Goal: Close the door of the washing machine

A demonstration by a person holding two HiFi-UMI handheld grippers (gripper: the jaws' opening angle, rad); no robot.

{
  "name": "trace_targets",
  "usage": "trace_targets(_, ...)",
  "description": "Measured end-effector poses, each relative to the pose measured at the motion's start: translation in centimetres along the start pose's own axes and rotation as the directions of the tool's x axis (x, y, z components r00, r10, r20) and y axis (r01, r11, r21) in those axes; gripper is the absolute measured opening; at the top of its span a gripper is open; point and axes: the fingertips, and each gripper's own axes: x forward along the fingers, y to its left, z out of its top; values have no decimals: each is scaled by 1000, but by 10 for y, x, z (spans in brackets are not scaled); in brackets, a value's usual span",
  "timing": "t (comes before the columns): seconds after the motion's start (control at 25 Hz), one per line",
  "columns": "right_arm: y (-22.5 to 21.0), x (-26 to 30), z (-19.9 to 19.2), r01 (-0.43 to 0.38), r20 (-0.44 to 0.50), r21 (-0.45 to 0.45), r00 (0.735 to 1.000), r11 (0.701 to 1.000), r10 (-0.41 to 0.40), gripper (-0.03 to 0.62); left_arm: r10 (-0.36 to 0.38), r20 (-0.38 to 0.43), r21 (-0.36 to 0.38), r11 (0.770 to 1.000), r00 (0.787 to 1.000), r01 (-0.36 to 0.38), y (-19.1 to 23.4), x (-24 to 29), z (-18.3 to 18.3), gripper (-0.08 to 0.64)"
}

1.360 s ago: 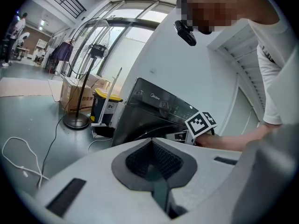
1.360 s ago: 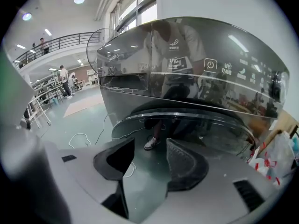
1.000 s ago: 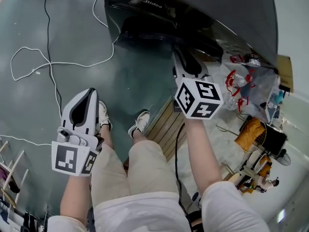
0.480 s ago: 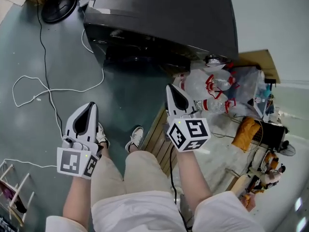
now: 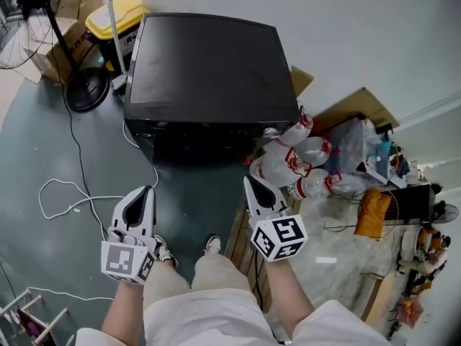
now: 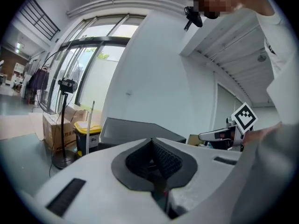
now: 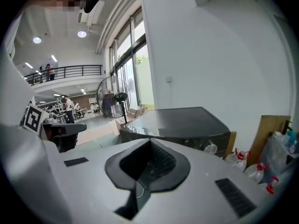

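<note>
With left gripper (image 5: 146, 193) and right gripper (image 5: 251, 184) clenched empty, the door of the washing machine (image 5: 209, 71) could be left unlatched if unpressed

A grey-green floor (image 5: 29, 135) meets a white wall (image 5: 360, 27). Beside the standing fan (image 5: 85, 89) sit cardboard boxes (image 5: 68, 20) and a yellow-lidded bin (image 5: 119, 13). A white cable (image 5: 65, 182) loops on the floor near the fan, and tall bright windows (image 6: 88, 64) stand behind it.

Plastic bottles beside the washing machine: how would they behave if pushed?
The plastic bottles look clear and empty, so probably light. They lie heaped on their sides, so they would likely roll or scatter.
</note>
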Motion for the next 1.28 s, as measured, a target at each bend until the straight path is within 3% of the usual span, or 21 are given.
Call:
trace_targets(0.32,-24,-64,87,33,149,-28,988,999,-29,-3,-37,101,127,992,994,24,-46,-14,100,5)
trace_targets(0.64,-45,-121,144,62,300,-53,953,997,-44,-3,-39,205,218,976,978,-7,-74,-45,170,5)
trace_targets(0.96,-99,-184,142,158,326,-21,935,987,-142,-3,-12,295,226,972,956,-58,-90,-71,214,5)
trace_targets(1.28,-146,-248,120,265,316,8,914,964,-253,-3,60,339,194,972,939,-132,-93,-96,218,5)
